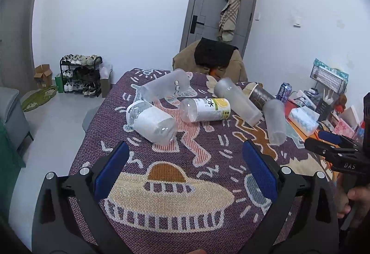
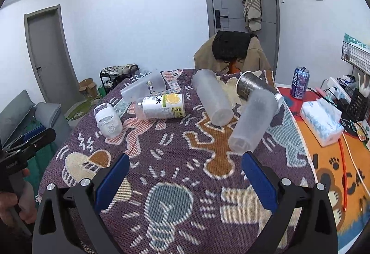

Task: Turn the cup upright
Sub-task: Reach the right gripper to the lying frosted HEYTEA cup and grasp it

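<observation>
Several cups and bottles lie on their sides on a patterned cloth. Three frosted cups: one far left, one in the middle, one nearest on the right. A dark paper cup lies behind them. A lemon-label bottle and a white-label bottle also lie flat. My left gripper is open and empty, short of the white-label bottle. My right gripper is open and empty, just before the nearest frosted cup.
A tissue box, a blue can, a wire rack and cables stand on the orange mat at the right. A chair with a jacket stands behind the table. A sofa is at the left.
</observation>
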The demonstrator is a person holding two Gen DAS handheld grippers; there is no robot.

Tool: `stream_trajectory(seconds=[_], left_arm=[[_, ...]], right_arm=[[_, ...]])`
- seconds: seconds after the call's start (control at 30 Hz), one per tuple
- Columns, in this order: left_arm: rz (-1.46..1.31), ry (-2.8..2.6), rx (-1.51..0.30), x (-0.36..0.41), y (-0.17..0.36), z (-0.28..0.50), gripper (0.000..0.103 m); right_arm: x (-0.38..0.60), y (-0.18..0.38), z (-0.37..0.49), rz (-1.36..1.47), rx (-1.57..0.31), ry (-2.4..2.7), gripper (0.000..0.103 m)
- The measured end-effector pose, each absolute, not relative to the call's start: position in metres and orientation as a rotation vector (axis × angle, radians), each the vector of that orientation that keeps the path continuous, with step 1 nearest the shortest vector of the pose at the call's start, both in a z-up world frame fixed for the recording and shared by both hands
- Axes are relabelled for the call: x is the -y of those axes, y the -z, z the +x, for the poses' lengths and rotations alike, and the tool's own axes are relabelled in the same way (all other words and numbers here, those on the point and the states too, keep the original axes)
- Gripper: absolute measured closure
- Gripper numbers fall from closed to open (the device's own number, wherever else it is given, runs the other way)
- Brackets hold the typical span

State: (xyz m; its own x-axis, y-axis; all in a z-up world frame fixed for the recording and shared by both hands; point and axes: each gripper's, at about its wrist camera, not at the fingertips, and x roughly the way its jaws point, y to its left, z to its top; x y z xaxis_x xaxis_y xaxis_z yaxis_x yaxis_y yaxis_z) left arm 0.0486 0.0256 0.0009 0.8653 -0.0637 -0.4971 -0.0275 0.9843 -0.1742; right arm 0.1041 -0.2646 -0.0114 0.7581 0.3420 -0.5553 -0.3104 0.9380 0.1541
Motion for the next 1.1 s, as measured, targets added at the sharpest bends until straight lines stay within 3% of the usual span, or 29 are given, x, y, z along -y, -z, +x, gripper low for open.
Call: stream_trajectory(seconds=[0.6,0.77,1.1], left_arm=[[-0.22,-0.028,-0.55,-0.041,0.005,0.089,0.006],[-0.237,-0.04,-0.557,-0.04,0.009,0.098,0.006],[-0.314,-0.109,-0.585,-0.06,0.027,0.121,0.006]], right_arm=[[0.245,-0.001,0.206,-0.075,-0.695,-0.38,0.008],[0.239,0.005,0.239,-0.128,-0.742,-0.39,0.016],[0.227,0.029,0.307,-0.216,-0.846,-0.371,0.02]])
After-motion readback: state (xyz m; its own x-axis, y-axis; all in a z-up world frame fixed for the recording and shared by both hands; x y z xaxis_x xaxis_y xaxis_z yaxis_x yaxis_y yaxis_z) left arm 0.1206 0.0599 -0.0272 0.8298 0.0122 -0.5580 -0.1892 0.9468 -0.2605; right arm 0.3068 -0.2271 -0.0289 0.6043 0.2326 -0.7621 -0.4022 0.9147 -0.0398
